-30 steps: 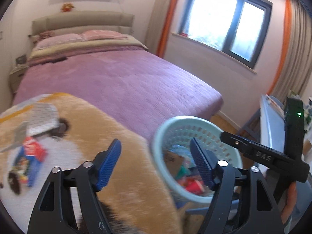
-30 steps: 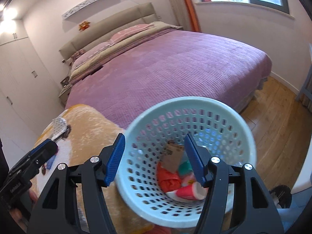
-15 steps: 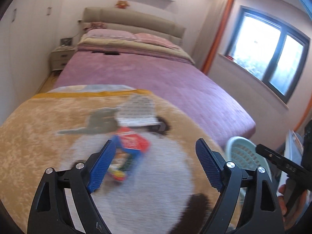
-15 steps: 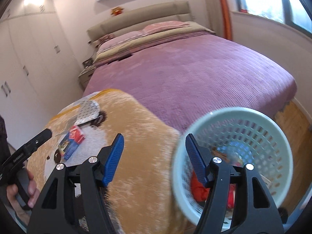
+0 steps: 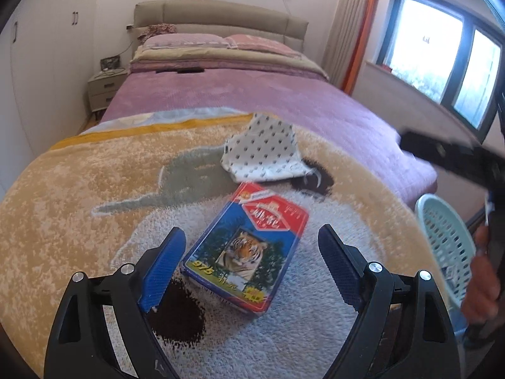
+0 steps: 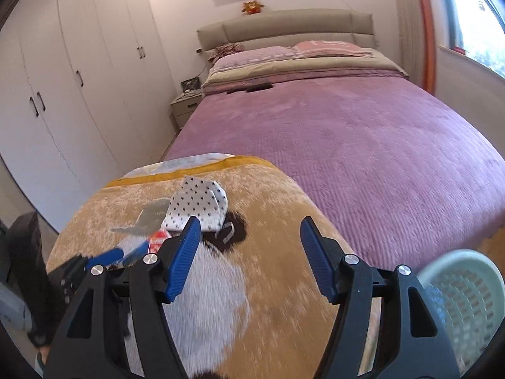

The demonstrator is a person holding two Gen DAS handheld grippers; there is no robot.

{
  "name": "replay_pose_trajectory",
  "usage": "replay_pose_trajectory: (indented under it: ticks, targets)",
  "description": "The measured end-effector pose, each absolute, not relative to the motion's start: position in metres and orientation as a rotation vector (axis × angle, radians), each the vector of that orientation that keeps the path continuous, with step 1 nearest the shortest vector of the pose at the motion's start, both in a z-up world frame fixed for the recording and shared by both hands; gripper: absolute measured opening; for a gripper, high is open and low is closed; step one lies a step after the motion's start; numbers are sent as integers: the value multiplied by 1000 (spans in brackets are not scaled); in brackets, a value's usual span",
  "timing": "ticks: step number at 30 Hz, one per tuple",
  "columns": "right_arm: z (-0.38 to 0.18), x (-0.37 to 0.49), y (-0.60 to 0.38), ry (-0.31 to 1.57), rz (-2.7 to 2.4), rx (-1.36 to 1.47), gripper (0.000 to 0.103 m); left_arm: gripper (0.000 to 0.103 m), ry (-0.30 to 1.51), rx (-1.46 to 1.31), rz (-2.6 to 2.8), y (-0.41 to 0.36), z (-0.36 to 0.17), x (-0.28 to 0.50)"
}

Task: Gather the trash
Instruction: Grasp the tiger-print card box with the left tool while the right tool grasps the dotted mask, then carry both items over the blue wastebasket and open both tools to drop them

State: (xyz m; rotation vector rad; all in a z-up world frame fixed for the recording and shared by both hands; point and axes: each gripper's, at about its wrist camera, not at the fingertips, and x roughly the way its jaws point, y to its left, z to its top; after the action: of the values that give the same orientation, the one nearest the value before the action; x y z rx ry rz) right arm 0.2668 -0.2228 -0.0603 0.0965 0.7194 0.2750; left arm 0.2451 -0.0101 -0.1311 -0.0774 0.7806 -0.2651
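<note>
Bed (image 6: 363,145) with a purple cover fills most of both views; headboard and pillows at the far end, white wardrobe (image 6: 63,79) along its side. Over the near end of the bed I see a plush tan-and-white blanket (image 5: 79,195) with dark patches. All loose trash lies on this blanket.

Pale blue perforated basket (image 6: 467,297) sits at the lower right of the right wrist view, off the blanket's edge; some contents show through, too blurred to name. In the left wrist view it is at the right edge, beside a hand.

White packet with small dark dots (image 5: 262,154) lies crumpled toward the far part of the blanket. Just in front of it, a flat blue box with a tiger picture (image 5: 249,249) lies face up.

My left gripper (image 5: 249,265) hangs over the near end of the box, jaws spread wide on either side, pads clear of it. My right gripper (image 6: 249,252) is above bare blanket, jaws apart, nothing between them.
</note>
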Motion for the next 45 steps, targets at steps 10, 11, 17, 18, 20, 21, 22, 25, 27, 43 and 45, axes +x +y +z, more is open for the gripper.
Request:
replay_pose_trajectory:
  ticks: [10, 11, 17, 18, 20, 21, 22, 25, 27, 43, 45]
  targets:
    - [-94, 345, -160, 815, 387, -102, 73, 76, 843, -11, -232, -16, -139, 248]
    - [-96, 350, -155, 818, 393, -111, 74, 75, 841, -12, -233, -16, -139, 247]
    - [-102, 373, -133, 820, 427, -223, 80, 70, 830, -41, -211, -7, -136, 240]
    - [-104, 376, -130, 828, 442, -230, 80, 70, 829, -51, -206, -4, -136, 240]
    - [-113, 383, -125, 855, 471, -233, 80, 69, 831, -75, -180, 3, -135, 240]
    - [-119, 386, -121, 887, 475, -247, 81, 69, 833, -84, -168, 6, -134, 241]
    - [-119, 386, -121, 884, 476, -253, 81, 69, 832, -95, -150, 10, -133, 241]
    - [-120, 383, -120, 890, 520, -247, 79, 69, 819, -135, -100, 24, -130, 240]
    - [-119, 381, -123, 894, 534, -238, 69, 69, 818, -159, -87, 27, -130, 239]
    - [-101, 284, -136, 828, 582, -193, 5, 68, 702, -100, -85, 15, -119, 224]
    - [-96, 268, -141, 814, 541, -204, 4, 67, 672, -113, -103, 12, -116, 216]
